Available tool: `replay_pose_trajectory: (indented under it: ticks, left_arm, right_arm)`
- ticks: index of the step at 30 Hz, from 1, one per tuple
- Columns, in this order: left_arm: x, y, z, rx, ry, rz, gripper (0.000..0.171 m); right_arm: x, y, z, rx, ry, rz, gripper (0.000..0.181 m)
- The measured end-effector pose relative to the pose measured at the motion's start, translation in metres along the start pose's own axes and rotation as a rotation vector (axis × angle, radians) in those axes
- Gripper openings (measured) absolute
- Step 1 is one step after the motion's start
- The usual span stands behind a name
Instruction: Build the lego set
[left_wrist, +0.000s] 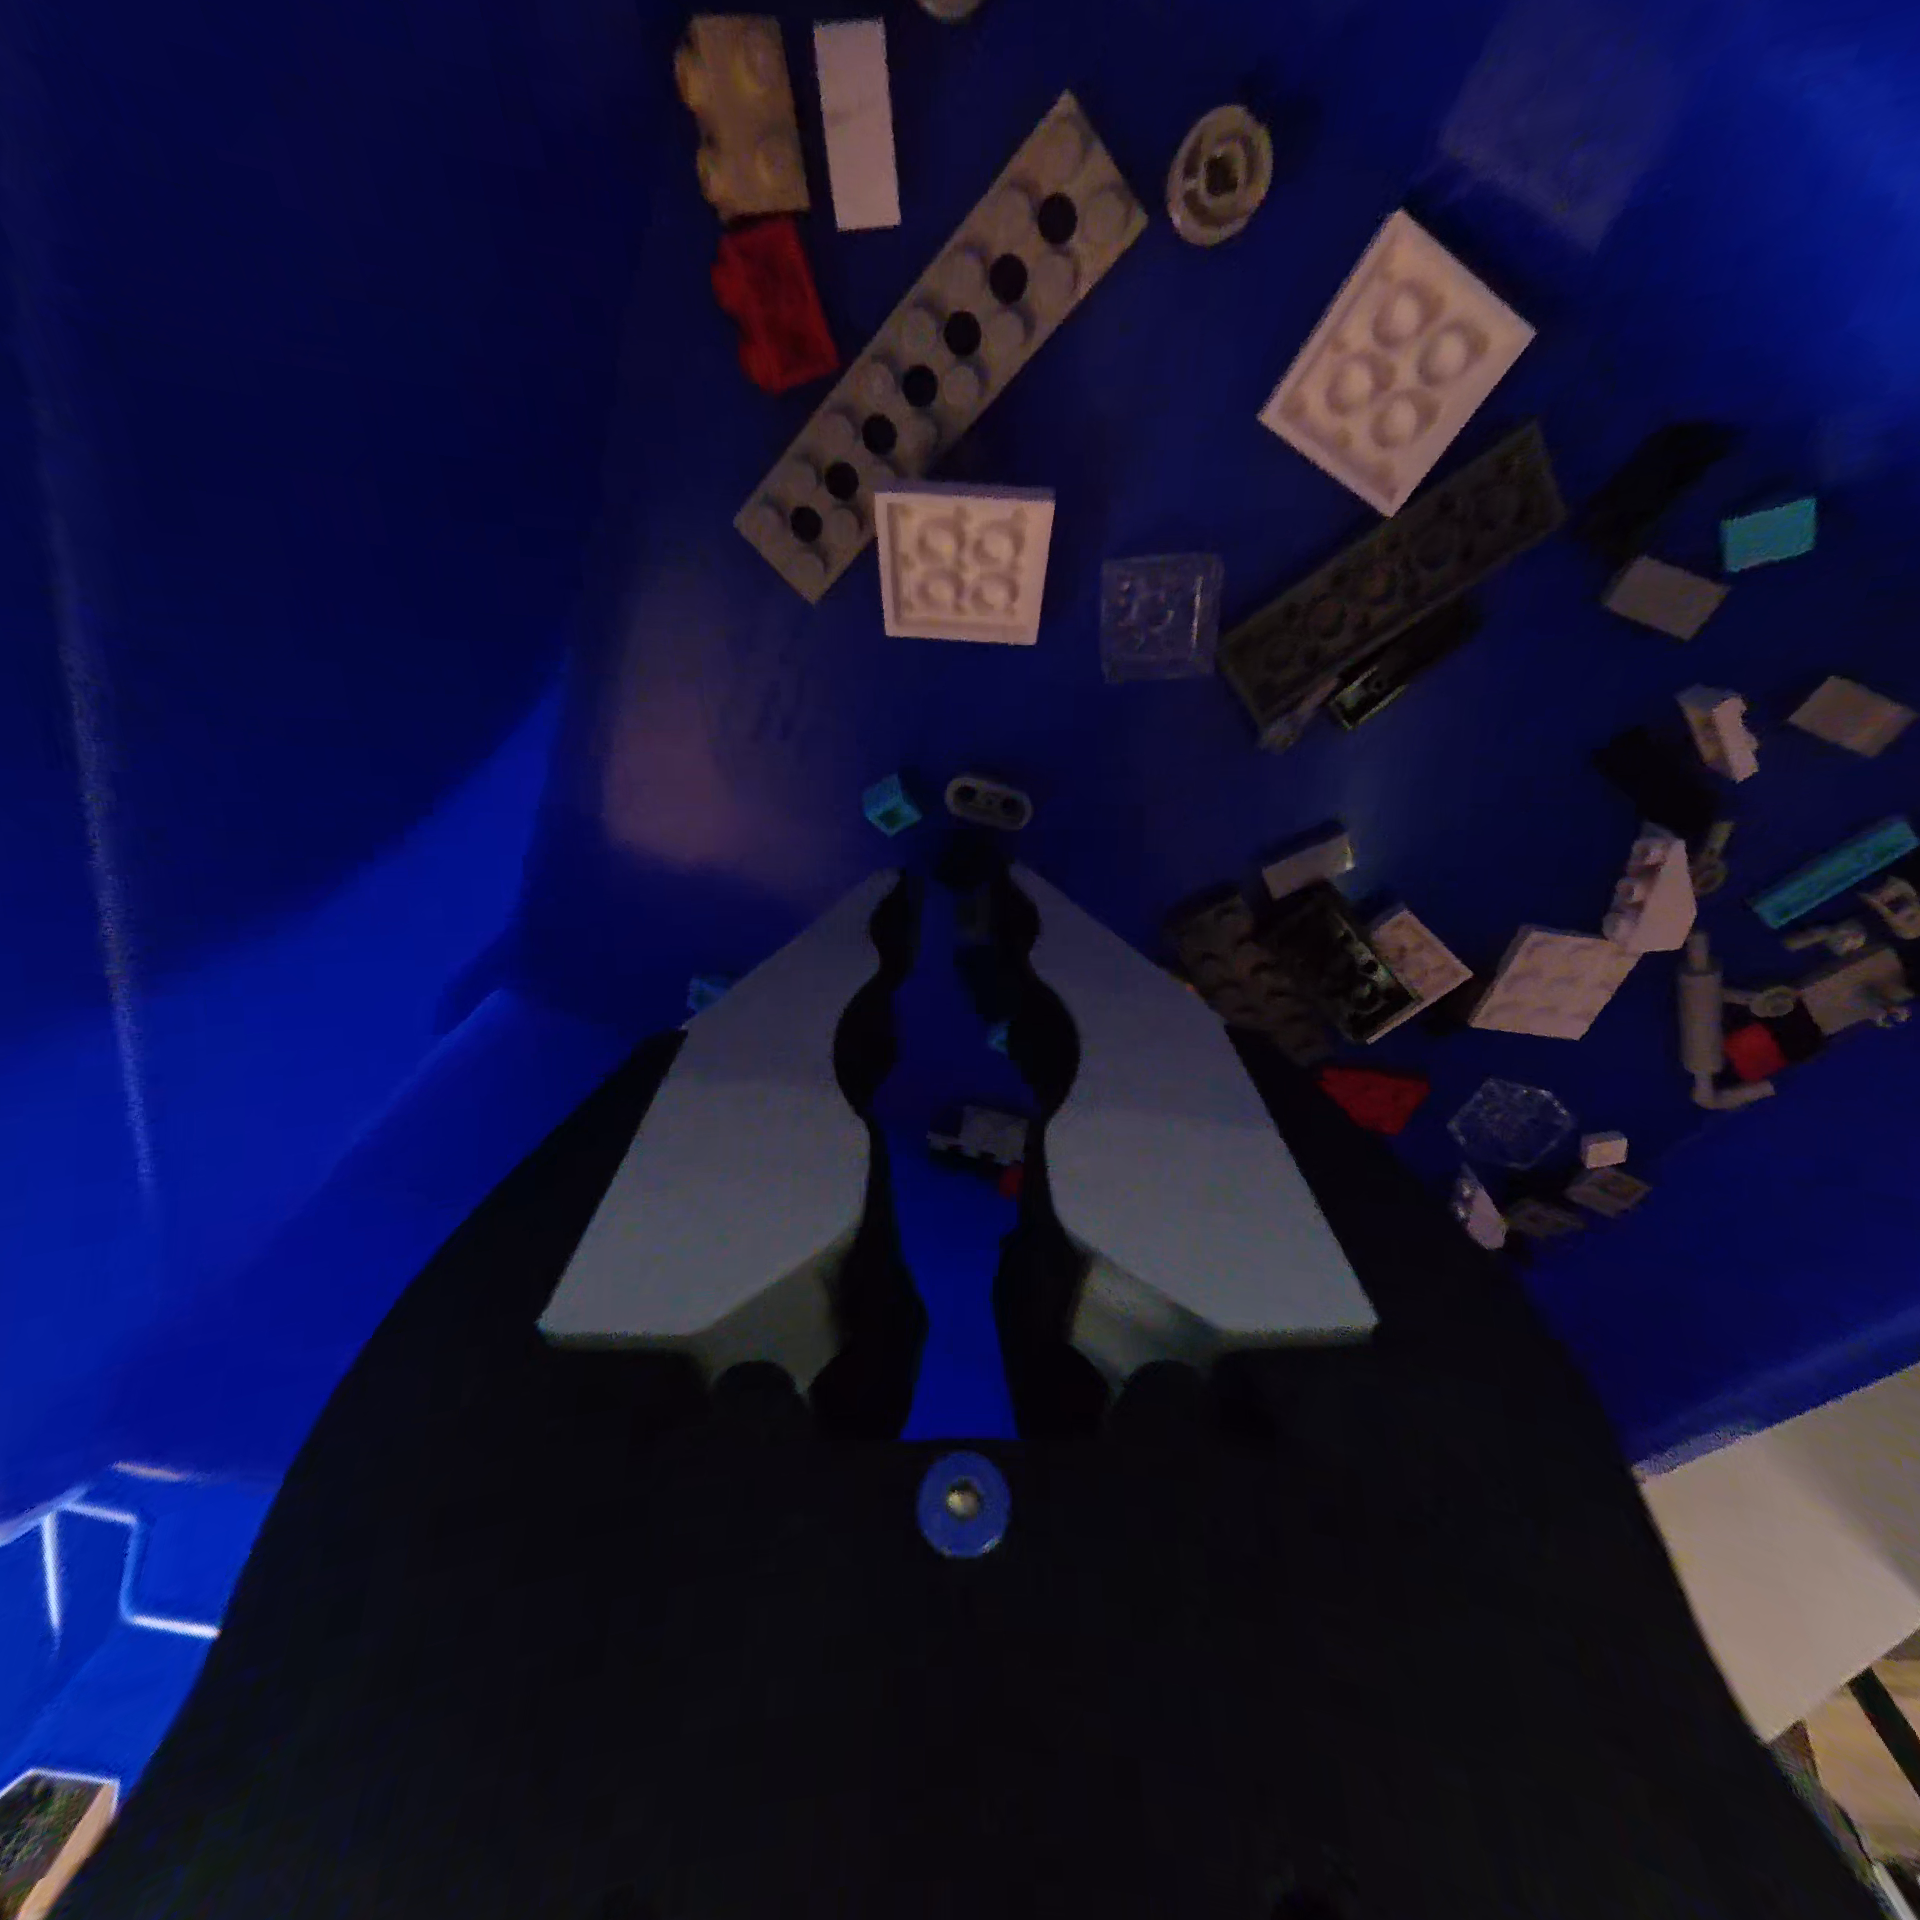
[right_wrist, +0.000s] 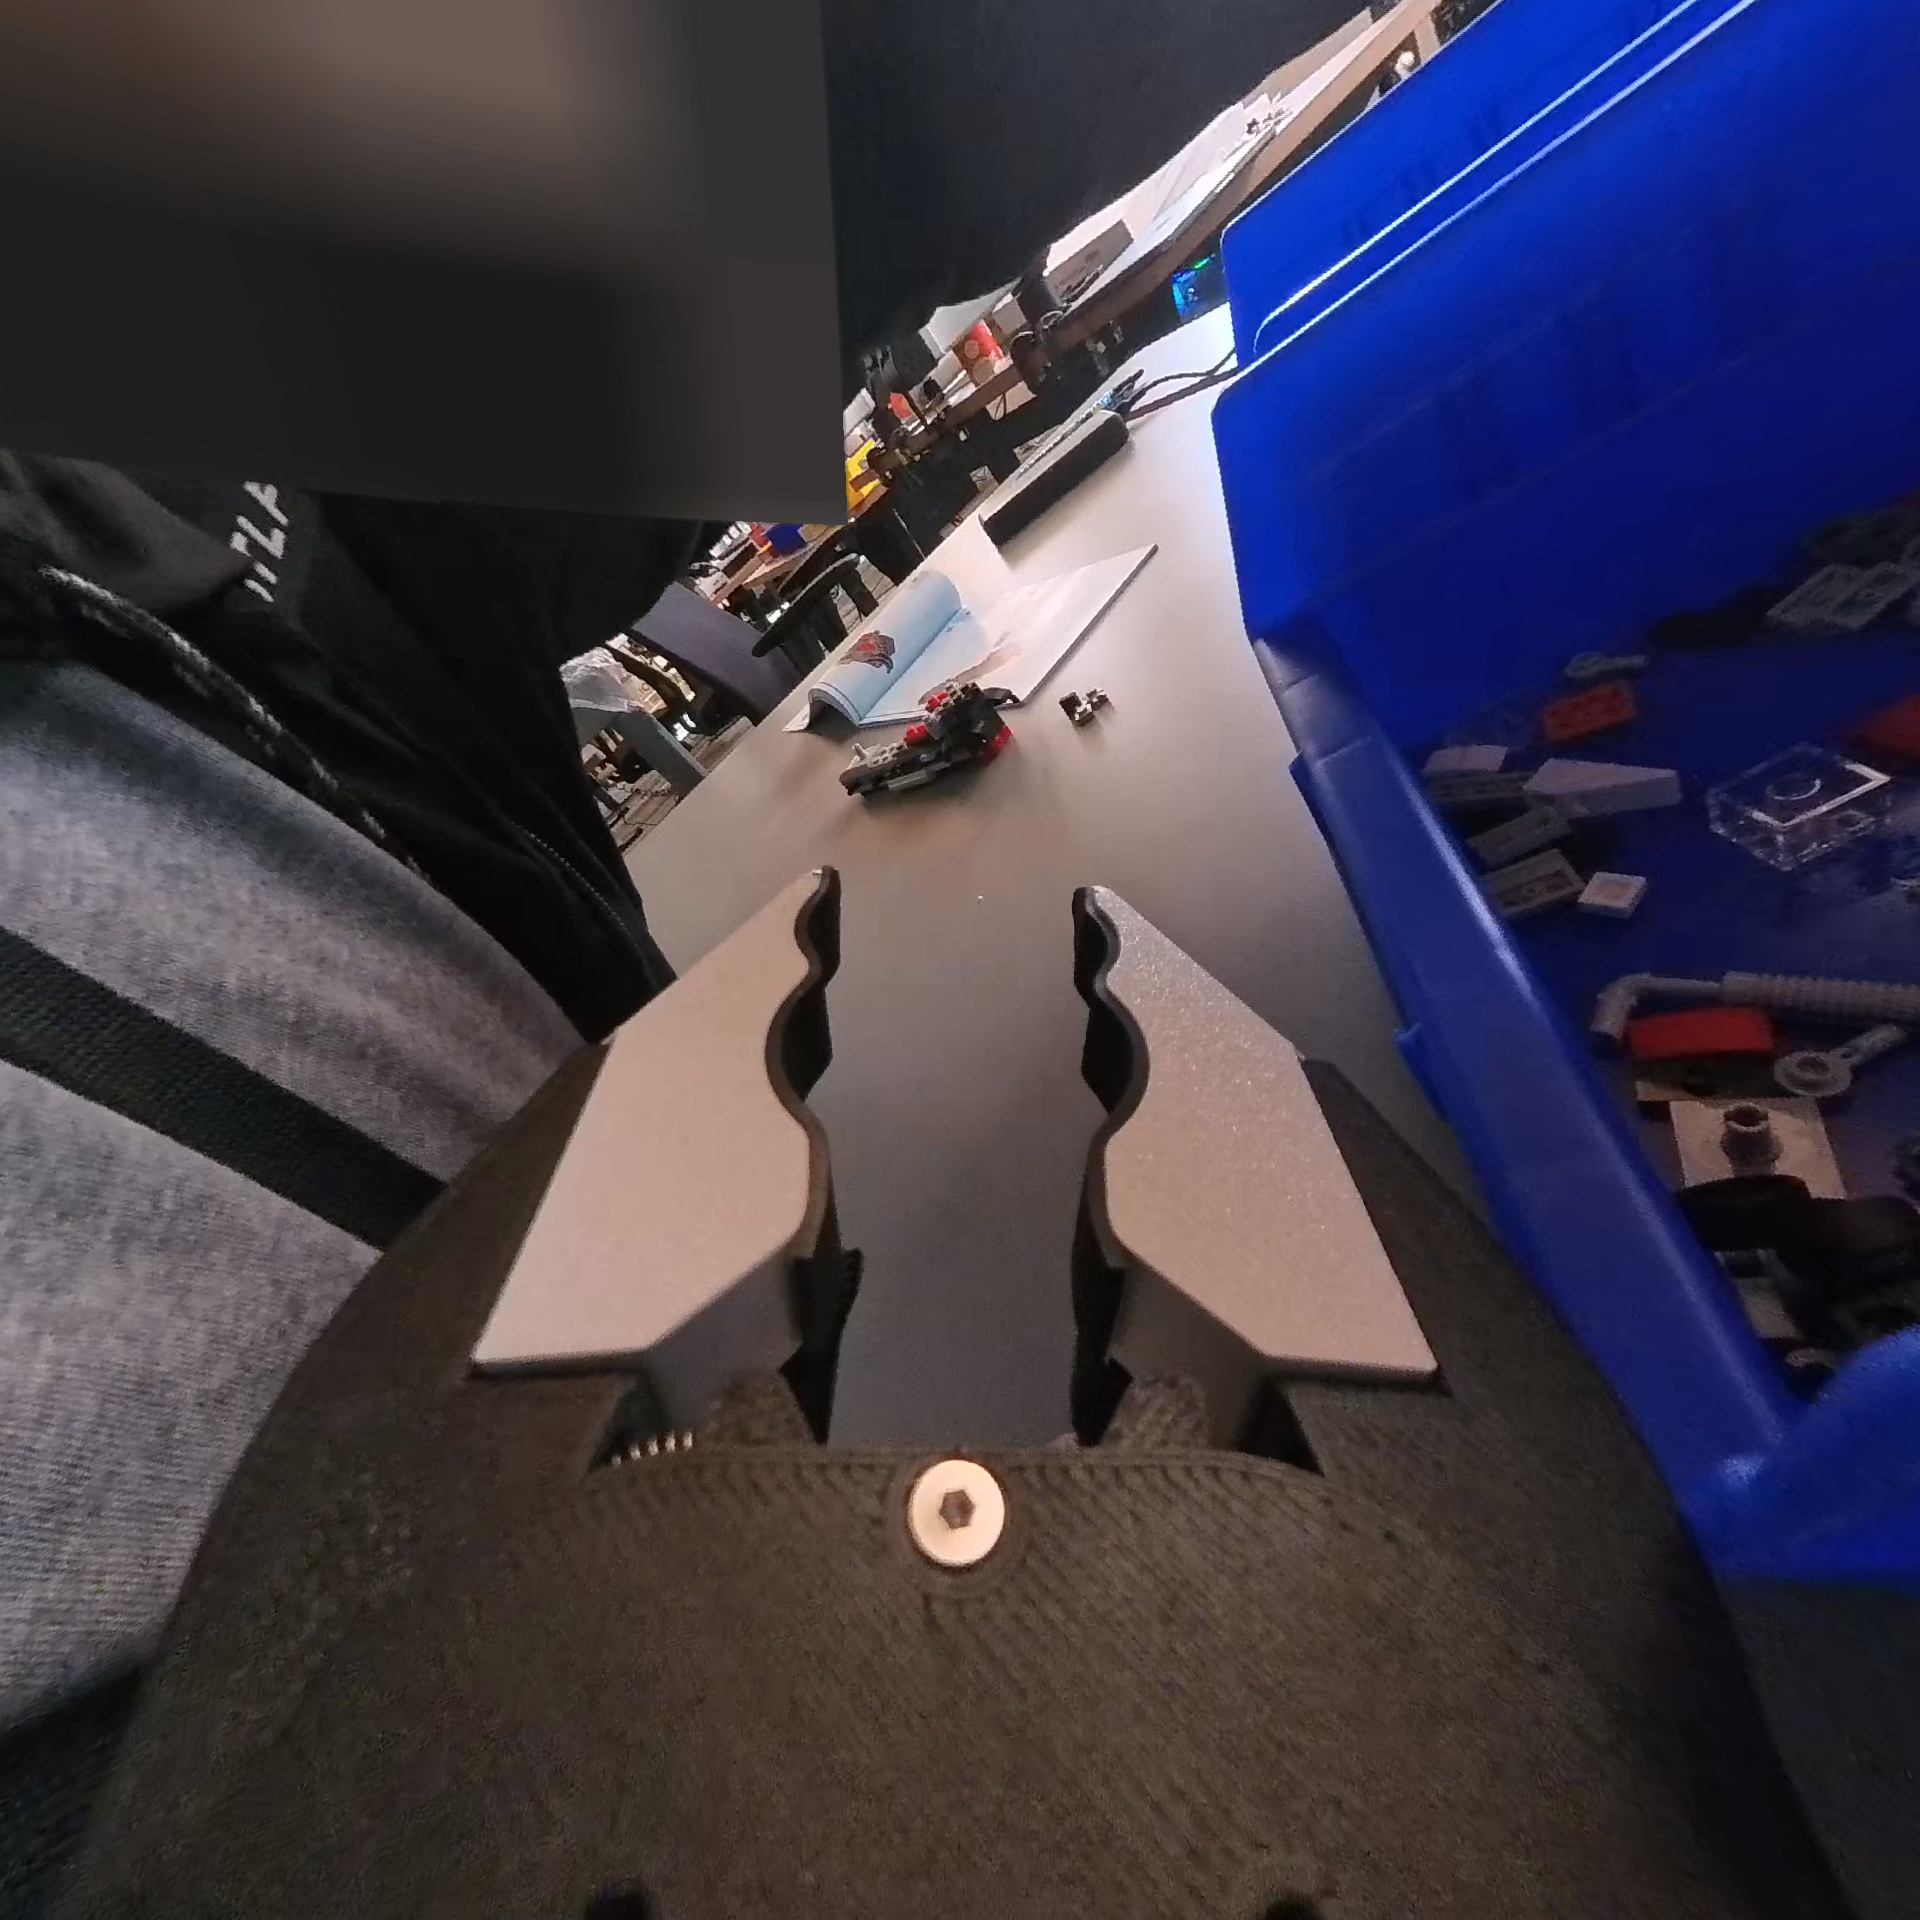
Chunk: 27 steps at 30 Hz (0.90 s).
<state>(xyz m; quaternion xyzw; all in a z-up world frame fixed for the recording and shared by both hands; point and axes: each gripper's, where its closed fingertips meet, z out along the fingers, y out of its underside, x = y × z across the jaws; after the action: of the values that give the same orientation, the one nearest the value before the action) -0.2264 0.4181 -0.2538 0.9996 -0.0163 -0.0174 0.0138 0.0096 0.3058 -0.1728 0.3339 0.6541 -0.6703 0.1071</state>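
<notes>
In the left wrist view my left gripper (left_wrist: 964, 888) reaches down into the blue bin (left_wrist: 364, 727). Its jaws are drawn close on a small dark piece (left_wrist: 968, 883) at the tips. Loose bricks lie around: a long grey plate with holes (left_wrist: 935, 353), a white square plate (left_wrist: 964, 561), a red brick (left_wrist: 774, 307) and a clear tile (left_wrist: 1158, 615). In the right wrist view my right gripper (right_wrist: 956, 899) is open and empty above the grey table (right_wrist: 1091, 831). It points toward a small black and red partial build (right_wrist: 925, 753).
An open instruction booklet (right_wrist: 997, 634) lies beyond the build, with a tiny black sub-assembly (right_wrist: 1083, 707) beside it. The blue bin (right_wrist: 1455, 520) stands right of my right gripper. A person in a grey and black top (right_wrist: 208, 883) is close on the left. Clutter lies at the far end. The tips of one gripper are about 25 cm away from the tips of the other. The right gripper is farther from the clear tile (left_wrist: 1158, 615), some 25 cm, than the left, some 5 cm. The red brick (left_wrist: 774, 307) is about 8 cm from my left fingertips and 30 cm from my right.
</notes>
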Motion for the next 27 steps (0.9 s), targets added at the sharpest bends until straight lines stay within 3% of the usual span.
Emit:
replay_pose_trajectory:
  ticks: [7,10,14,22,27]
  left_arm:
    - [0.005,-0.003,-0.005,0.043,0.017,0.004,0.010]
    - [0.011,-0.004,-0.026,0.154,0.059,-0.042,0.010]
    - [0.033,0.007,-0.072,0.399,0.215,-0.126,0.009]
    - [0.080,0.088,-0.161,0.920,0.546,-0.358,0.008]
    - [0.095,0.150,-0.173,1.078,0.629,-0.550,0.008]
  right_arm:
    - [0.001,0.000,0.000,0.003,0.003,0.002,0.046]
    - [0.001,0.000,0.000,0.001,0.007,0.003,0.046]
    - [0.002,0.001,0.001,-0.006,0.014,0.003,0.046]
    - [0.008,0.006,0.006,-0.044,0.054,0.003,0.047]
    - [0.012,0.010,0.010,-0.075,0.080,0.008,0.047]
